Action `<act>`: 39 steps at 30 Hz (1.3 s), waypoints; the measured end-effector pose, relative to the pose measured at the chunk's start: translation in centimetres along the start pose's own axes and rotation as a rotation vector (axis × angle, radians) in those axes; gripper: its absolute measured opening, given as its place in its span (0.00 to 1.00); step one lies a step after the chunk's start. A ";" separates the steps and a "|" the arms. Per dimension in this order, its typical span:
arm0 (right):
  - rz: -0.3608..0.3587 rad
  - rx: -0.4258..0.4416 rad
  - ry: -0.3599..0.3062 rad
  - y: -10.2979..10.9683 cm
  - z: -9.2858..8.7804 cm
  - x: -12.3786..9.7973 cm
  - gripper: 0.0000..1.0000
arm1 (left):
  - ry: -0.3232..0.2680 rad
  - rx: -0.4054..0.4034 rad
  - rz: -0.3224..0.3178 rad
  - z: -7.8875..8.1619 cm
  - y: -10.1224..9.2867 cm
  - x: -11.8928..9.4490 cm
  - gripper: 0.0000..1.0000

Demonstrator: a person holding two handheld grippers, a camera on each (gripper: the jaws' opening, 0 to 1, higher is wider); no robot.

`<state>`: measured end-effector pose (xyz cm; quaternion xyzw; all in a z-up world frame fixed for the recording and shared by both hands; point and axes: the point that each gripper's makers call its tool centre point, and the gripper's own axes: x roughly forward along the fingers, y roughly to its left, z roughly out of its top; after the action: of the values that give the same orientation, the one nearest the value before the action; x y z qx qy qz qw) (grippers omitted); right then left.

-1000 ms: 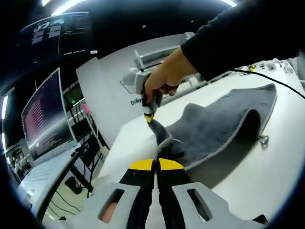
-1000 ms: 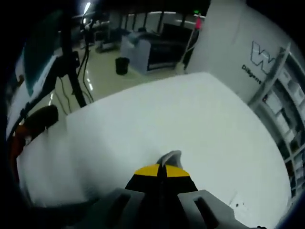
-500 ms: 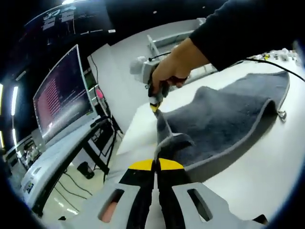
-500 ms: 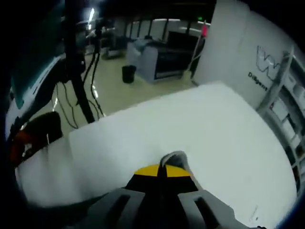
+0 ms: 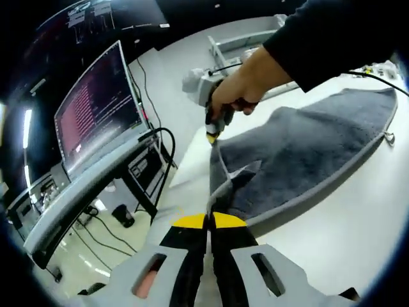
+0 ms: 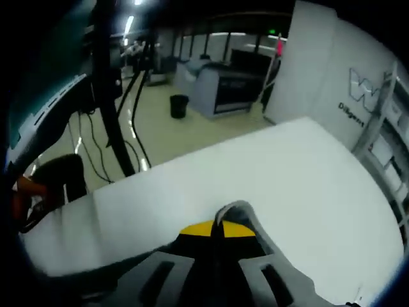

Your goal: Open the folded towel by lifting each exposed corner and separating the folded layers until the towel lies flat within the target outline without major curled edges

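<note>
One towel (image 5: 307, 153) lying on one table (image 5: 358, 224). Two grippers (image 5: 209, 220) (image 5: 213, 133) showing, one hand (image 5: 243, 89) holding far one. One monitor (image 5: 96, 105) glowing. One bin (image 6: 179, 106) standing on floor.

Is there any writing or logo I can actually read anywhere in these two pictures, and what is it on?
"W" logo, large outlined letter, on the white wall panel.
Word under it starting "Dil...": too blurred to read fully.
Lines of text on the monitor: too small to read.
White labels on the dark board above: too small to read.
</note>
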<state>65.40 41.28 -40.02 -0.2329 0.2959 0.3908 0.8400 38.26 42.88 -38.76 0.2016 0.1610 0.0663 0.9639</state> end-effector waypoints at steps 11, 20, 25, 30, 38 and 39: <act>0.118 0.002 -0.167 -1.2 1.5 -0.1 0.59 | 0.066 0.037 -0.004 -1.6 -1.1 0.5 0.01; 0.052 -0.091 -0.234 -6.3 0.9 -3.7 0.95 | 0.073 -0.080 -0.061 -1.7 -1.1 0.3 0.01; -0.019 -0.157 -0.272 -9.5 0.2 -7.2 0.98 | 0.060 -0.176 -0.082 -1.9 -0.7 0.0 0.01; -0.032 -0.091 -0.335 -12.4 0.2 -12.5 0.99 | 0.066 -0.173 -0.066 -2.2 -0.7 0.0 0.01; -0.213 -0.083 -0.470 -20.2 -0.6 -23.2 0.99 | 0.056 -0.113 0.005 -1.8 0.5 -0.3 0.28; -0.226 -0.032 -0.471 -21.3 -1.3 -24.2 0.99 | 0.027 -0.130 0.022 -1.0 0.8 -0.5 0.35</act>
<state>69.32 15.37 -21.11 -0.1804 0.0579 0.3424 0.9203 37.45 43.91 -39.15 0.1393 0.1670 0.0900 0.9719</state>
